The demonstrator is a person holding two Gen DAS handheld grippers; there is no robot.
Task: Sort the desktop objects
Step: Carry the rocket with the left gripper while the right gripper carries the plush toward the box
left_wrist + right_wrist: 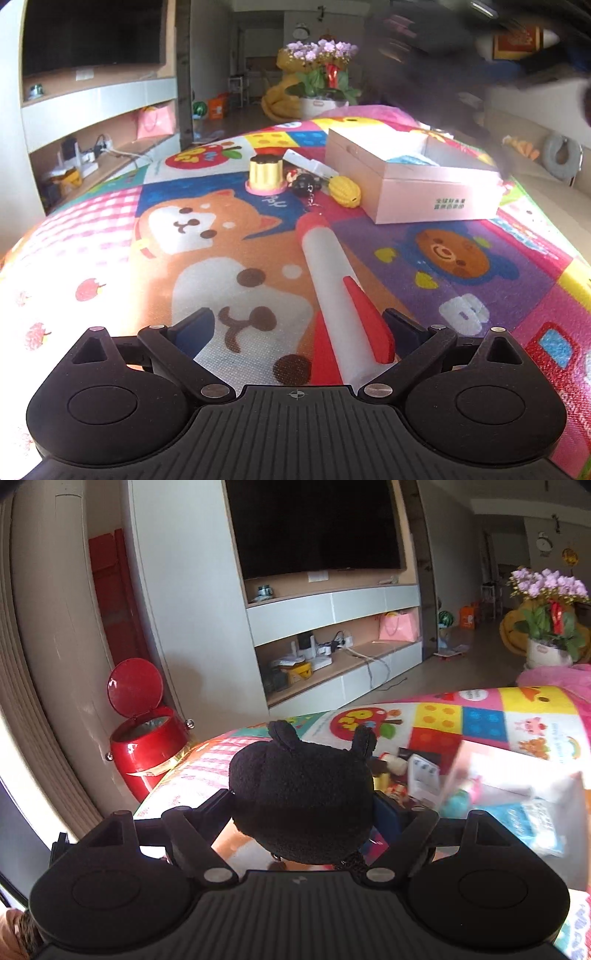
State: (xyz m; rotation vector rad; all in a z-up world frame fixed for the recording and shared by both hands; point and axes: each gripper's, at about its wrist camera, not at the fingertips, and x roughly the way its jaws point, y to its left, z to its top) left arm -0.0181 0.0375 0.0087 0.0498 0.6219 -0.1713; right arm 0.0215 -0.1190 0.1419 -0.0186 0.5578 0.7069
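Left wrist view: left gripper (pixel 297 328) spread wide, low over the cartoon play mat (pixel 110 236), nothing pinched. White toy rocket (pixel 338 295) with red fins and nose lies on the mat between the fingers, nearer the right-hand one, nose pointing away from the tool. Ahead of it, a yellow pudding toy (pixel 265 173) on a pink base, a dark keychain charm (pixel 306 183) just beside, then a small yellow banana-like toy (pixel 345 191) touching or nearly touching the open pink box (pixel 413 181), which sits ahead-right. Blue item inside the box, can't tell what. Right wrist view: right gripper (pixel 306 808) pinching a black plush toy (pixel 301 794) with two round ears, held off the mat. Pink box (pixel 517 775) blurred, just ahead-right of the fingers; small clutter beyond the plush. Red bin (pixel 147 738) with lid up, far left on the floor.
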